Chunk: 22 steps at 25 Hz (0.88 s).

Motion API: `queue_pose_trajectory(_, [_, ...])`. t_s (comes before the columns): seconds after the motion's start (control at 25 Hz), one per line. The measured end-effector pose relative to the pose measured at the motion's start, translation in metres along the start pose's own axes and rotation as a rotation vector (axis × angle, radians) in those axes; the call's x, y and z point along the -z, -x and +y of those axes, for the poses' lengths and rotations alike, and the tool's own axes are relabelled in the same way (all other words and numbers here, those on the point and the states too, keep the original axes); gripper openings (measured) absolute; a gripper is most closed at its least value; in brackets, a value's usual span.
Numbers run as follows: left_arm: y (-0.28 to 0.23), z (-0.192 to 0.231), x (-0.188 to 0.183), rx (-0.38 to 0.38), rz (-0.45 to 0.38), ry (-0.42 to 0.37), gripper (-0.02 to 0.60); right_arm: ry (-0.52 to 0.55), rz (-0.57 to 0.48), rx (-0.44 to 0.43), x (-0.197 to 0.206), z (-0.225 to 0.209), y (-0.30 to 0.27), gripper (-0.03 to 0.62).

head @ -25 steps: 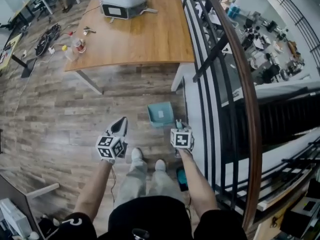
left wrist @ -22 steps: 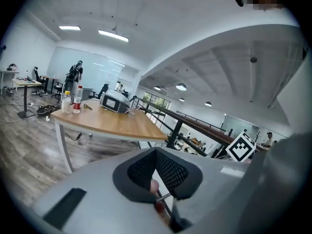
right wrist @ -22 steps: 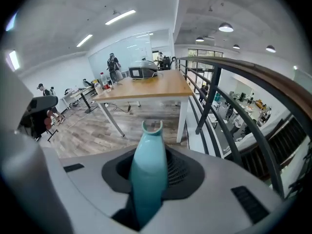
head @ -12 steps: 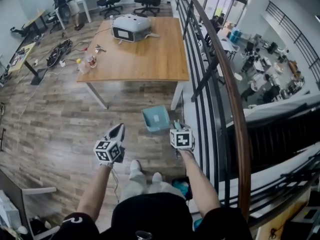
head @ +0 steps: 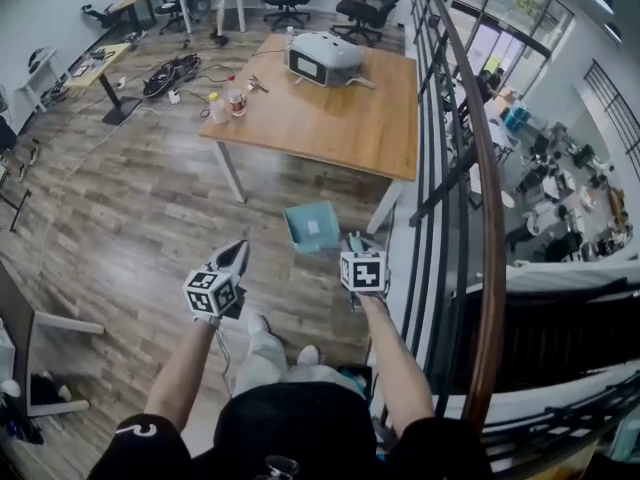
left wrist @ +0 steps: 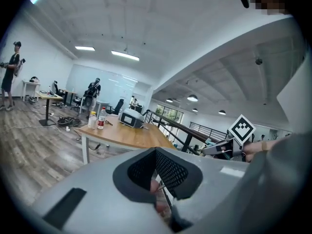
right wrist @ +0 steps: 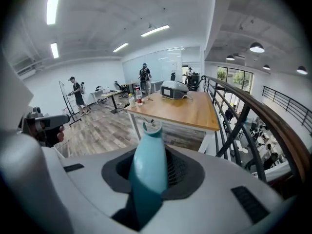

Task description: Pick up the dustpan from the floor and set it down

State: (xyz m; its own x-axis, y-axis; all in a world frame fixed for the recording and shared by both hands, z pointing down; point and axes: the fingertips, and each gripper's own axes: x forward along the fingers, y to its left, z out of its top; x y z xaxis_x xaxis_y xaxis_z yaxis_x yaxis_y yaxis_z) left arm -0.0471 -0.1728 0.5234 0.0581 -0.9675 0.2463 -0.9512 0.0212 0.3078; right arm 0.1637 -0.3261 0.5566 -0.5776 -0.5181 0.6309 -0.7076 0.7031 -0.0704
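Surroundings: one railing (head: 492, 218) was seen just right of the right claw (head: 354, 244). One wooden tabletop (head: 330, 118) stood ahead, carrying one grey device (head: 325, 58) and two bottles (head: 237, 101). One teal dustpan (head: 312, 226) was held above the floor between tabletop and person, its handle clenched in the right claw, forearm stretched forward. The left claw (head: 238, 252) was closed on nothing, beside it.

dustpan (head: 312, 226) | teal | gripped by its handle | airborne, pan end forward
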Motion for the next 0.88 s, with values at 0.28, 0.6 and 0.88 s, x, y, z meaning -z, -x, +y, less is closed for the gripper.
queue_pose_trajectory(0.28, [0.055, 0.038, 0.0, -0.115, -0.047, 0.02, -0.002, 0.063, 0.021, -0.129, -0.004, 0.07, -0.023, 0.086])
queue_pose_trajectory(0.6, [0.115, 0.082, 0.003, -0.239, -0.079, 0.049, -0.002, 0.142, 0.019, -0.252, -0.013, 0.149, -0.047, 0.086])
queue_pose_trajectory(0.88, [0.146, 0.124, 0.018, -0.318, -0.084, 0.078, -0.003, 0.187, 0.059, -0.301, -0.012, 0.203, -0.076, 0.086])
